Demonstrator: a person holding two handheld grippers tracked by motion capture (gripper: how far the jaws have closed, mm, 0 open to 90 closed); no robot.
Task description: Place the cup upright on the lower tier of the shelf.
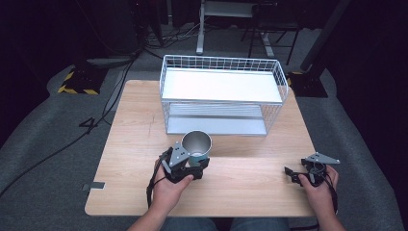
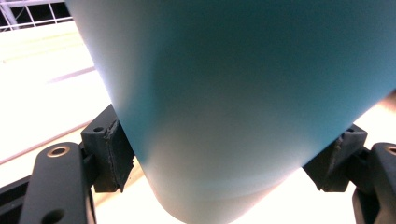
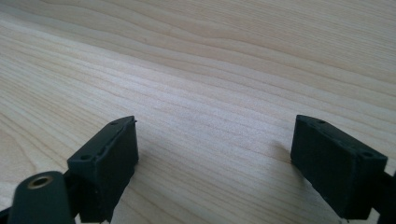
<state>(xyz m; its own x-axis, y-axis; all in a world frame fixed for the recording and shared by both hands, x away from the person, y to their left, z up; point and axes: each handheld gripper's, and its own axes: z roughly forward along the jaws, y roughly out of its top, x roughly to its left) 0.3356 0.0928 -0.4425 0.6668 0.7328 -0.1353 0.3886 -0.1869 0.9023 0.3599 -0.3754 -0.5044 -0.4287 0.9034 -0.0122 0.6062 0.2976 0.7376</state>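
A teal cup (image 1: 197, 144) with a shiny metal inside stands upright on the wooden table (image 1: 134, 144), just in front of the wire rack. My left gripper (image 1: 196, 162) is shut on the cup's lower wall. In the left gripper view the cup (image 2: 243, 84) sits between both black pads (image 2: 111, 154), which press its sides. My right gripper (image 1: 291, 173) rests low over the table at the front right, held by a hand. In the right gripper view the right gripper (image 3: 215, 140) is open, with bare wood between its jaws.
A white two-level wire rack (image 1: 221, 91) stands at the back middle of the table, its open front facing me. Cables (image 1: 96, 120) run across the grey floor to the left. A chair base and desk legs stand behind the table.
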